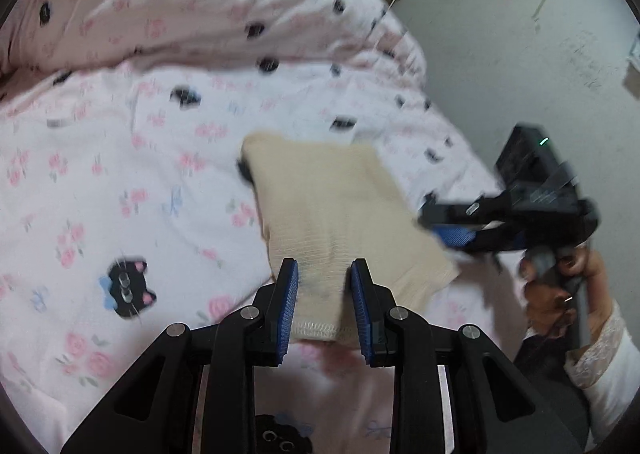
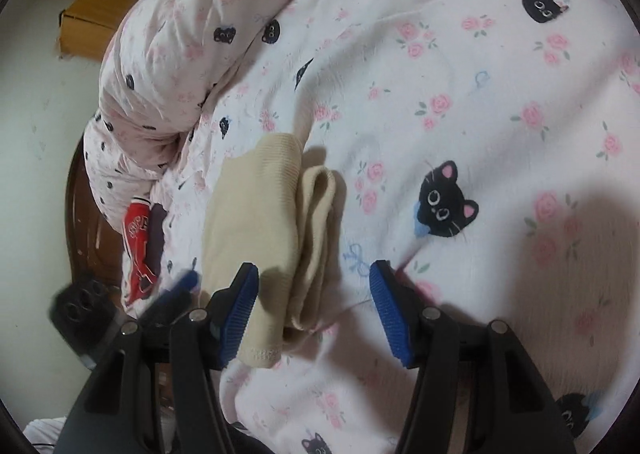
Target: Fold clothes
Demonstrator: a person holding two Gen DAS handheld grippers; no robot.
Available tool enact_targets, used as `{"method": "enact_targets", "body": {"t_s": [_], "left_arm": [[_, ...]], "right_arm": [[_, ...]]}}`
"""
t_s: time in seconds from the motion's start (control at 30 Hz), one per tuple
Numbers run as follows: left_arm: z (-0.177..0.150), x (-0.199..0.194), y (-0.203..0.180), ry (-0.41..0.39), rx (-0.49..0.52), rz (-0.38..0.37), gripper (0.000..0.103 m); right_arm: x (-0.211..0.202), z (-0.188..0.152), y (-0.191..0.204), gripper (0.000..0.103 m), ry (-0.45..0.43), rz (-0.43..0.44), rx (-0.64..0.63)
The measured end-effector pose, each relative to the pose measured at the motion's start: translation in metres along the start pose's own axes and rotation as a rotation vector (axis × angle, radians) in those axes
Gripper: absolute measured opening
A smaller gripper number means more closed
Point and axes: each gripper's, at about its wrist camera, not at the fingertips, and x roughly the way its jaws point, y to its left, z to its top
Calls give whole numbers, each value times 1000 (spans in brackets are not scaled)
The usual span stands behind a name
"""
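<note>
L gripper point(image 1: 325, 274): blue pads parted w/ the hem of the beige cloth point(image 1: 332, 210) lying between them, no clear pinch, so jaws released. Cloth spreads fwd from there, flat on the sheet point(image 1: 120, 182) (pink roses, black cat heads).

R gripper point(image 2: 314, 282): jaws wide apart, gripping nothing; cloth's folded edge sits between them, nearer the left pad, stitched hem toward cam. Seen from L cam, R gripper point(image 1: 452, 234) hovers at cloth's right edge, blurred, held by a hand point(image 1: 560, 282).

Beyond: bunched duvet point(image 2: 160, 66), red item point(image 2: 138, 250) at bed edge, cardboard box point(image 2: 96, 10) on floor.
</note>
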Motion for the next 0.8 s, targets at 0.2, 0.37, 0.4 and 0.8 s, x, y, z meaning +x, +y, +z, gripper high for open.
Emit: {"method": "enact_targets", "body": {"t_s": [0.2,0.37,0.4,0.8], "left_arm": [[-5,9,12,30,-59,5,25],[-9,11,10,22,-45,19,25],[-9,12,9,21,-43,20,25],[-8,11,11,18,-46,16,25]], "right_arm": [[13,-1,0,61,34,50,-20],[22,-2,7,64,43,47,-53],[24,-2,8,64,43,44,-57],[38,-2,20,64,53,40,-95]]}}
